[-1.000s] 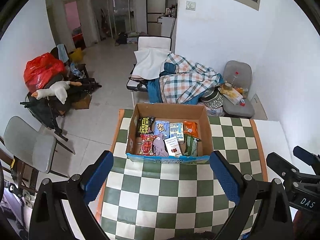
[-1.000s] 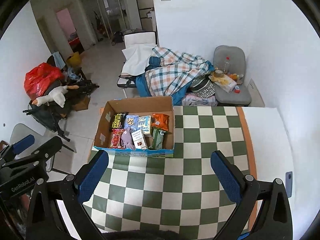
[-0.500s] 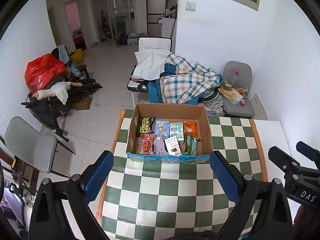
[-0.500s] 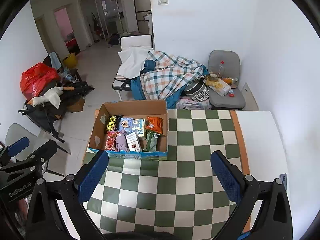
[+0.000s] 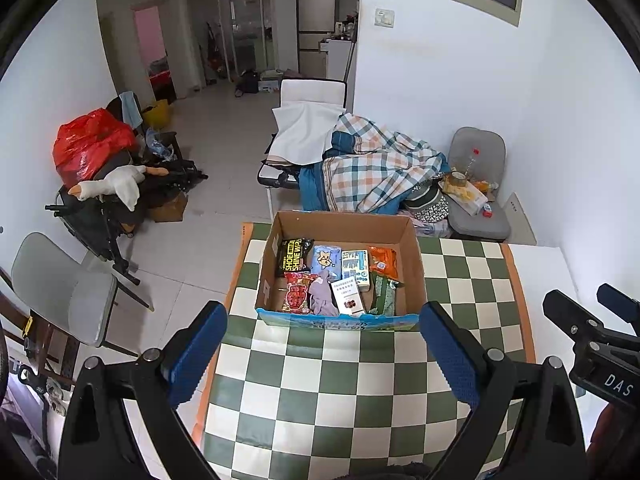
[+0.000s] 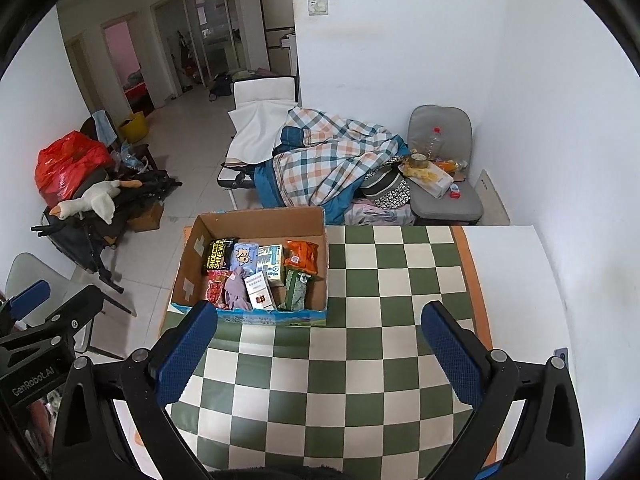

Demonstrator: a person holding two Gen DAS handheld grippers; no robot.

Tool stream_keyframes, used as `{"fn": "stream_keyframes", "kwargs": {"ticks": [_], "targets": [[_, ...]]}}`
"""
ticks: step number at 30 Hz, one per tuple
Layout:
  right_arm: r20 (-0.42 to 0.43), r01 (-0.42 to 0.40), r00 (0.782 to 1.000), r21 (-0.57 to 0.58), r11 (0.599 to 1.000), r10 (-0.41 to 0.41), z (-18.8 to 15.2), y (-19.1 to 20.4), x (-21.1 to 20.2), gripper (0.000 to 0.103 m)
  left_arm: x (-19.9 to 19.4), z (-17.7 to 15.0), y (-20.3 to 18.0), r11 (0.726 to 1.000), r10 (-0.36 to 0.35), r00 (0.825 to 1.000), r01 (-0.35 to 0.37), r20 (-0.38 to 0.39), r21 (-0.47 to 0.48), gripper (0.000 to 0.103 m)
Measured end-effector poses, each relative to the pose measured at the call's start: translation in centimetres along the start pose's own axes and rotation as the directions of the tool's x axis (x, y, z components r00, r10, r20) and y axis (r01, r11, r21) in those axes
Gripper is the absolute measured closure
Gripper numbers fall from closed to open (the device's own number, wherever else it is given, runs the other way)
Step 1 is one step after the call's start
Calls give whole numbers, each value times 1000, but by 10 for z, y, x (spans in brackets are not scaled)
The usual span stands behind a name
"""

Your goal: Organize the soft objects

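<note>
Both my grippers have drawn back slightly from the cardboard box (image 5: 340,228); left gripper (image 5: 320,354) and right gripper (image 6: 320,346) hang spread, gripping nothing. Glossy soft packets (image 5: 298,292) lie flat inside it, on the green-and-cream checkered tablecloth (image 6: 360,360). Tiled floor beyond.

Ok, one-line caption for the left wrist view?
Open left gripper hovers above checkered tablecloth, facing cardboard box of packaged items.
</note>
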State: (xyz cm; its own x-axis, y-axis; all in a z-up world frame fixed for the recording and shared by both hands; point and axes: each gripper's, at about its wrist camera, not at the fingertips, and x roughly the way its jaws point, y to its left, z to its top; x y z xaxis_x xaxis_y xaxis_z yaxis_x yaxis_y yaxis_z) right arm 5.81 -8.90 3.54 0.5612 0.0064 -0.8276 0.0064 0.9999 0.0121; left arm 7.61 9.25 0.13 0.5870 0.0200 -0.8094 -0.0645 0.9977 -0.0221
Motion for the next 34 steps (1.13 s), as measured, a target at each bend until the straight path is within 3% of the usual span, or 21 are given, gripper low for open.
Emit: {"fn": "stream_keyframes", "kwargs": {"ticks": [34], "targets": [[6,4,1000,0,1000,-4,-2,0,-1,0,-5,2,-3,1000,10,1000,-10,13,-10,5]]}}
